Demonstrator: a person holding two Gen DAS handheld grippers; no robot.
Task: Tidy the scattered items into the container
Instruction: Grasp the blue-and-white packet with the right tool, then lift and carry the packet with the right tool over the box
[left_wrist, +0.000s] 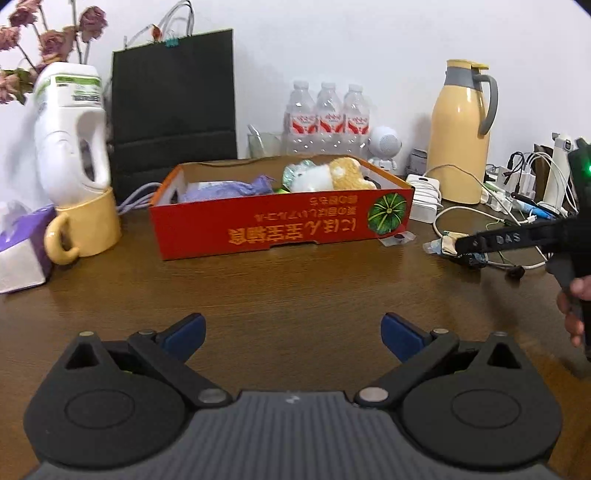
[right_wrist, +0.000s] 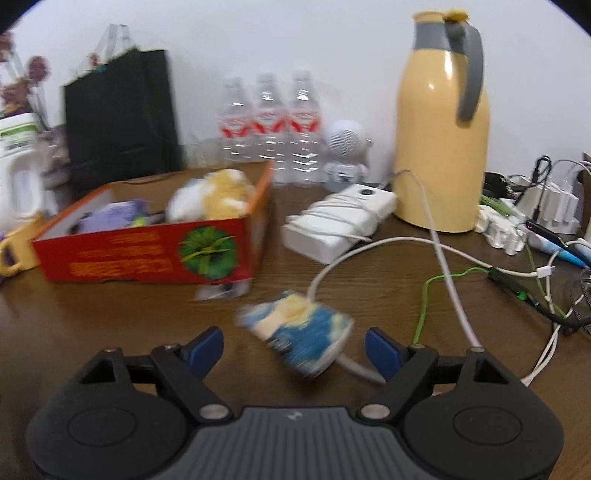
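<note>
Your right hand-held gripper (right_wrist: 294, 345) has its blue-padded jaws spread wide, and the small crinkled blue-and-cream packet (right_wrist: 295, 332) lies on the brown wood-grain table (right_wrist: 129, 325) between and just ahead of them, not yet pinched. The packet sits on top of a white charging cable (right_wrist: 448, 284), just beside the near right corner of the red cardboard box with the green pumpkin print (right_wrist: 147, 254), which is the container.

The picture is blurred, so take this as a judgement: the packet looks light, soft and crushable, probably a thin foil or plastic wrapper with a slick skin. Close on its thick middle across the short side, not on a flat end flap, which would likely fold and slide out. Squeeze gently; it needs little force. Watch that the lower pad does not scoop the cable up with it.

Your left hand-held gripper (left_wrist: 293, 332) is also spread apart and empty, hovering over bare table in front of the box's long red wall. The box already holds a tan-and-white plush toy (left_wrist: 332, 173) and a lilac fabric pouch (left_wrist: 229, 190), with open space left of centre for a light packet to drop in.
</note>
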